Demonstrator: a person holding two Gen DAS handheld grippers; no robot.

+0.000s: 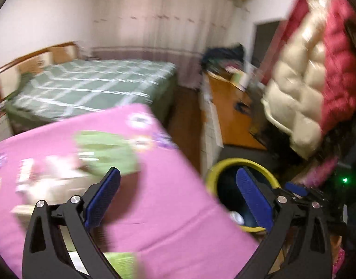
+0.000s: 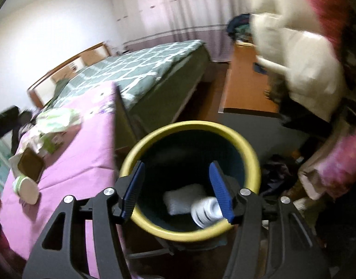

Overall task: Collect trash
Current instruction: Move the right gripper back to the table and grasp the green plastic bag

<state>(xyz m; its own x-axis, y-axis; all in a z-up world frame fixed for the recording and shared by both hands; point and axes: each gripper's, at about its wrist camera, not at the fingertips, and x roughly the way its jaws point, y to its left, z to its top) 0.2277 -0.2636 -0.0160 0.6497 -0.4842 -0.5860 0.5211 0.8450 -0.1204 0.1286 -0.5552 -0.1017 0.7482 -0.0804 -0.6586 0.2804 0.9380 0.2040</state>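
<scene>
A dark bin with a yellow rim point(image 2: 189, 126) stands beside a table with a pink cloth point(image 2: 68, 174). Inside the bin lie a white crumpled tissue point(image 2: 182, 197) and a white ribbed cup point(image 2: 206, 211). My right gripper point(image 2: 178, 190) is open and empty right above the bin's mouth. On the cloth lie a green-white wrapper point(image 2: 57, 118), a brown flat box point(image 2: 30, 166) and a tipped paper cup point(image 2: 25, 187). My left gripper point(image 1: 178, 197) is open and empty over the pink cloth's point(image 1: 154, 197) right edge, with the bin point(image 1: 243, 162) just to the right.
A bed with a green patterned cover point(image 2: 140, 69) lies behind the table. A wooden desk point(image 1: 229, 111) stands at the right. A person in a cream and red puffer jacket point(image 1: 313, 69) is close at the right. Clothes lie on the floor point(image 2: 275, 176) by the bin.
</scene>
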